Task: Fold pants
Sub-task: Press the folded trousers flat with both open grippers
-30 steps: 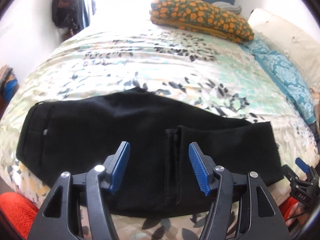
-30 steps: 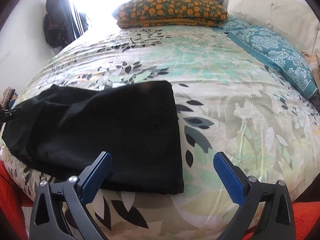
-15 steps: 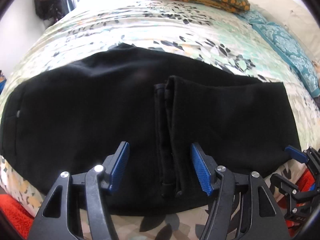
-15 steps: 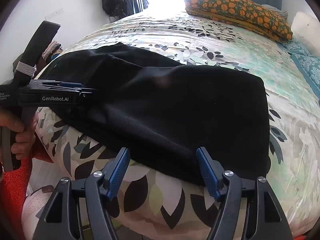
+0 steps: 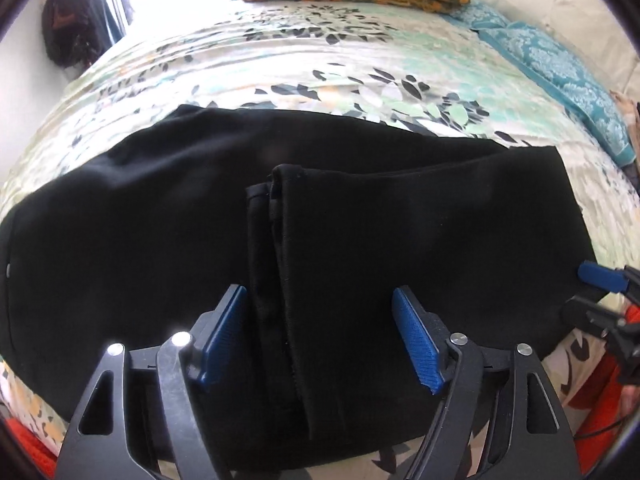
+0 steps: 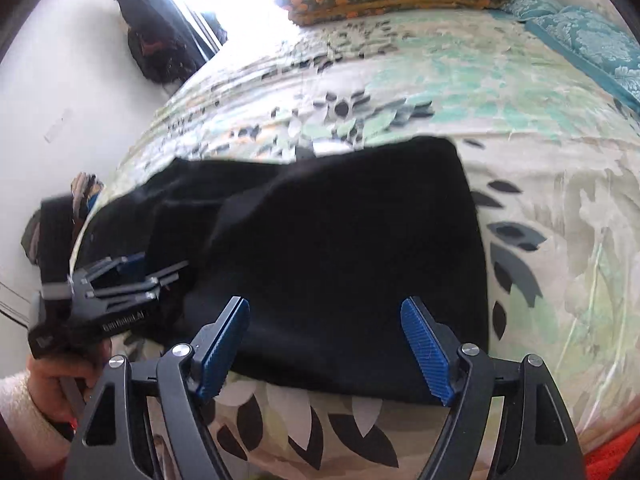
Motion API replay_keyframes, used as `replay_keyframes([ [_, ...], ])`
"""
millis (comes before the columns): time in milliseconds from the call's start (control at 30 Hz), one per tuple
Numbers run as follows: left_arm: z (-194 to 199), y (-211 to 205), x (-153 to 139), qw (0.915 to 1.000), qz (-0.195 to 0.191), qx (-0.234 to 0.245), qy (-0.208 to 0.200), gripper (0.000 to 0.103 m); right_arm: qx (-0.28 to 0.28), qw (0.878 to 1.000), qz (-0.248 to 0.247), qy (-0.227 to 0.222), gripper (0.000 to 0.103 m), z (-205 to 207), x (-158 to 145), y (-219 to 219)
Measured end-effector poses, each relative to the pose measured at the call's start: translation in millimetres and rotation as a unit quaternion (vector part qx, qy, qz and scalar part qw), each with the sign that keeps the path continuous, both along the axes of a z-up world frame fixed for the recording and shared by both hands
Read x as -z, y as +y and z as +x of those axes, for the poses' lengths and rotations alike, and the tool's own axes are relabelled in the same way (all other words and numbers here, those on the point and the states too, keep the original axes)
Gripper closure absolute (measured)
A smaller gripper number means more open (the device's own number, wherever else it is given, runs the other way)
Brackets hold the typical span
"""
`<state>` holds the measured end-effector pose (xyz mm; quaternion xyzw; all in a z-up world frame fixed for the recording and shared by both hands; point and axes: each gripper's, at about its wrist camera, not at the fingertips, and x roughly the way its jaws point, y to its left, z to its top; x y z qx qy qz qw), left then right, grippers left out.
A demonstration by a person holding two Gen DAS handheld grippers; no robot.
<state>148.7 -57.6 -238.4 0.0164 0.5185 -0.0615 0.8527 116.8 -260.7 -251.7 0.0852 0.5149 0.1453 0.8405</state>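
From the left wrist, the left gripper (image 5: 320,336) stands with its jaws wide and nothing between them but air, low over the black pants (image 5: 160,248). The pants lie flat across the near edge of the bed (image 5: 320,64). Their leg ends have been laid back over the middle, so the doubled hems (image 5: 280,216) run straight ahead from the gap between the jaws, nearer the left jaw than the right. By my reading one fold is done and at least one more crosswise fold is left. Off beyond the right jaw, the right gripper's (image 5: 600,280) blue tip shows at the folded end of the cloth.

From the right wrist, the right gripper (image 6: 324,344) is also spread wide and holds nothing; the near edge of the pants (image 6: 340,260) lies just ahead of and between its jaws, with the folded end past the right jaw. This view shows what the other cannot: the left gripper (image 6: 132,280) from the side, beyond the left jaw, and the hand (image 6: 52,384) holding it. It is blurred here. The hems are only clear from the left wrist.
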Motion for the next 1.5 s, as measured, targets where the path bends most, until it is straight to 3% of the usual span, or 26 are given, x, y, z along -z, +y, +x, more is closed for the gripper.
replay_keyframes([
  [67, -0.5, 9.9, -8.0, 0.9997, -0.01, -0.017, 0.011, 0.027, -0.005, 0.999, -0.04, -0.024, 0.025, -12.0, -0.9, 10.8],
  [300, -9.4, 62.8, -41.6, 0.9971, 0.047, -0.059, -0.006, 0.027, -0.026, 0.995, -0.031, -0.088, 0.016, -30.6, -37.5, 36.5],
  [500, -9.2, 119.1, -47.0, 0.9863, 0.102, -0.129, -0.01, 0.027, -0.026, 0.996, -0.042, -0.077, 0.016, -29.0, -26.0, 52.4],
  [900, -14.4, 131.8, -43.8, 0.9872, 0.092, -0.13, -0.009, 0.027, -0.033, 0.995, -0.068, -0.068, 0.016, -31.9, -20.4, 69.5],
  [967, -14.6, 136.7, -44.2, 0.9881, 0.078, -0.132, -0.003, 0.027, -0.033, 0.995, -0.071, -0.069, 0.016, -32.6, -19.5, 69.5],
  [1033, -12.5, 153.3, -49.9, 0.9895, 0.028, -0.142, 0.002, 0.027, -0.034, 0.994, -0.074, -0.07, 0.016, -33.7, -19.8, 70.4],
  [1100, -8.9, 183.7, -60.3, 0.9851, -0.029, -0.17, -0.004, 0.027, -0.036, 0.994, -0.076, -0.073, 0.016, -34.5, -20.9, 70.5],
  [1200, 0.2, 256.1, -70.3, 0.9649, -0.091, -0.246, -0.012, 0.027, -0.039, 0.993, -0.075, -0.077, 0.016, -35.6, -22.2, 70.1],
  [1267, 3.4, 308.4, -70.4, 0.9472, -0.099, -0.304, -0.029, 0.027, -0.042, 0.994, -0.073, -0.074, 0.016, -36.0, -21.3, 70.3],
  [1300, 6.7, 329.6, -67.2, 0.9436, -0.091, -0.317, -0.029, 0.027, -0.042, 0.994, -0.072, -0.073, 0.016, -36.0, -20.6, 70.1],
  [1333, 12.7, 345.2, -60.7, 0.9453, -0.082, -0.316, -0.014, 0.027, -0.041, 0.994, -0.071, -0.073, 0.016, -36.0, -20.2, 70.4],
  [1433, 32.8, 364.7, -29.3, 0.9655, -0.097, -0.236, 0.053, 0.027, -0.041, 0.994, -0.069, -0.072, 0.016, -35.4, -19.9, 70.9],
  [1500, 37.9, 363.9, -9.0, 0.9715, -0.094, -0.202, 0.08, 0.026, -0.043, 0.994, -0.069, -0.073, 0.016, -35.3, -20.0, 72.3],
])
